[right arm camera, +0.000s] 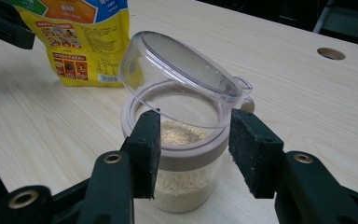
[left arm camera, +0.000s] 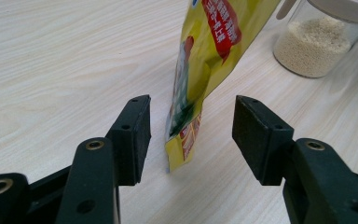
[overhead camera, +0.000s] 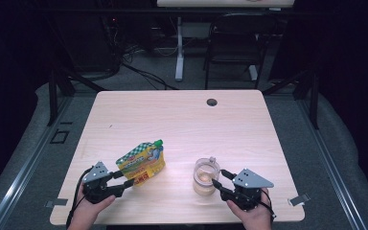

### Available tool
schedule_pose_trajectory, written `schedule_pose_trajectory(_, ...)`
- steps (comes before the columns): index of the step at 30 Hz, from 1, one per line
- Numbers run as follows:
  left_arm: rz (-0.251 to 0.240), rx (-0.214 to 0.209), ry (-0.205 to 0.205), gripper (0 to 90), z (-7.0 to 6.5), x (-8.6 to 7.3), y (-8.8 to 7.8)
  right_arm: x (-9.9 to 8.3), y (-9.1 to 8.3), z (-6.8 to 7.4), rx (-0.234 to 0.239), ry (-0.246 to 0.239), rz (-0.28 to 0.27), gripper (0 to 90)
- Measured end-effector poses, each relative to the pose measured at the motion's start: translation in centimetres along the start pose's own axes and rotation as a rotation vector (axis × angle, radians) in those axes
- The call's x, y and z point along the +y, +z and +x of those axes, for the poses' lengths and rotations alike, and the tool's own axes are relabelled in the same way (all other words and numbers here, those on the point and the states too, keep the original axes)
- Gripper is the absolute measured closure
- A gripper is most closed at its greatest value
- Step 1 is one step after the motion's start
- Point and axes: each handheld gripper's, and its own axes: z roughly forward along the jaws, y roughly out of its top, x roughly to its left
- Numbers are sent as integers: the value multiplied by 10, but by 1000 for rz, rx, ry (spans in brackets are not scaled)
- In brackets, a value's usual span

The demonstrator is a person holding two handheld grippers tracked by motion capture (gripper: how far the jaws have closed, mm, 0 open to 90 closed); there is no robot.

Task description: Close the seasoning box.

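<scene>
Pouch (overhead camera: 141, 165) and jar (overhead camera: 205, 177) stand side by side on the near half of a pale wooden table (overhead camera: 182, 120), the pouch to the left, the jar to the right, a bare strip of tabletop between them. Yellow and printed, with a green cap at its top far corner, the pouch stands upright on its base. Its near edge sits between the jaws of the left gripper (overhead camera: 124, 178), which are spread, neither pad touching the pouch (left arm camera: 200, 70). A clear jar (right arm camera: 177, 154) with a beige rim holds pale grains, its transparent lid (right arm camera: 182, 74) tilted up and open on its hinge. On either side of that rim stands the right gripper (overhead camera: 219, 180), its jaws parted; the left pad looks to be against the rim, the right pad stands clear. A hand holds each gripper at the near edge. Round hole (overhead camera: 212, 102) marks the far side of the table.
</scene>
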Motion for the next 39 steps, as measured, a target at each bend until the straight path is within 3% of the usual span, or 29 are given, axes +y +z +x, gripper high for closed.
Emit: schedule_pose_trajectory(39, 2, -3, -1, 471, -1, 0, 1, -6, 3, 0, 22, 9, 37, 526)
